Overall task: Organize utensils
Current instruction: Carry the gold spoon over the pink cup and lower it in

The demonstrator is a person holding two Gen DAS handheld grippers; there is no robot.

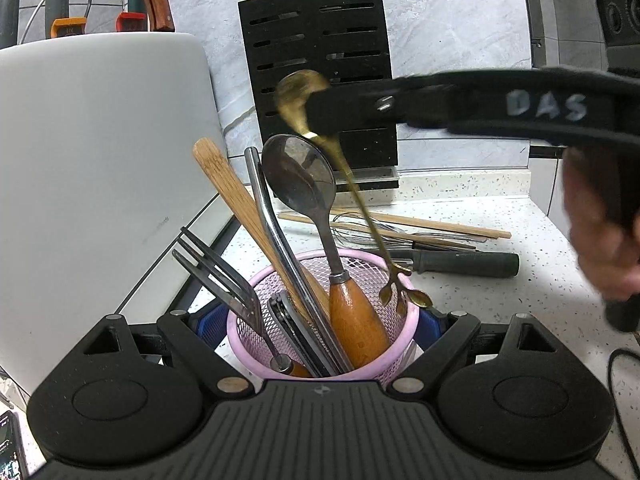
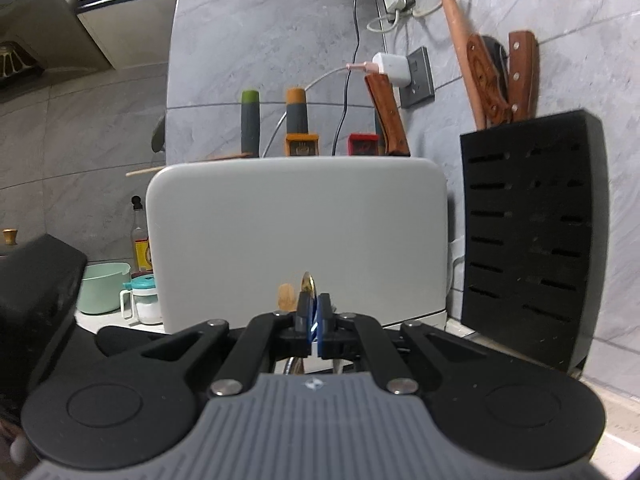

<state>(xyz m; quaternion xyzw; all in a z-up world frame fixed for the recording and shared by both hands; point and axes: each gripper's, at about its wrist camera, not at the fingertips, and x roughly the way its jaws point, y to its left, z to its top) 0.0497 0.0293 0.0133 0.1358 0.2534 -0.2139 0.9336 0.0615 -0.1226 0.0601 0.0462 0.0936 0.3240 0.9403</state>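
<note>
Left gripper (image 1: 323,328): right up at the lens in the left wrist view, blue pads hugging both sides of the pink mesh cup (image 1: 400,334), so it's clamped on it.
Pink mesh cup: sits on the speckled counter (image 1: 540,280), stuffed with a fork (image 1: 218,276), a wooden-handled spoon (image 1: 332,240), a bamboo stick (image 1: 236,196) and a metal straw (image 1: 272,224).
Right gripper (image 1: 320,114): comes in from the right, pinched tight on the gold spoon (image 1: 356,196) just under its bowl.
Gold spoon: tilted, bowl up, leaf-shaped handle end touching the cup's far rim.
Counter behind: chopsticks (image 1: 440,226), a whisk and a dark-handled tool lying loose.
Black knife block (image 1: 320,60): against the wall.

Right gripper (image 2: 313,312): nearest in the right wrist view, tongs together on the gold spoon (image 2: 308,282), seen edge-on.
Beyond: white appliance (image 2: 296,236), black knife block (image 2: 528,236) to its right.
</note>
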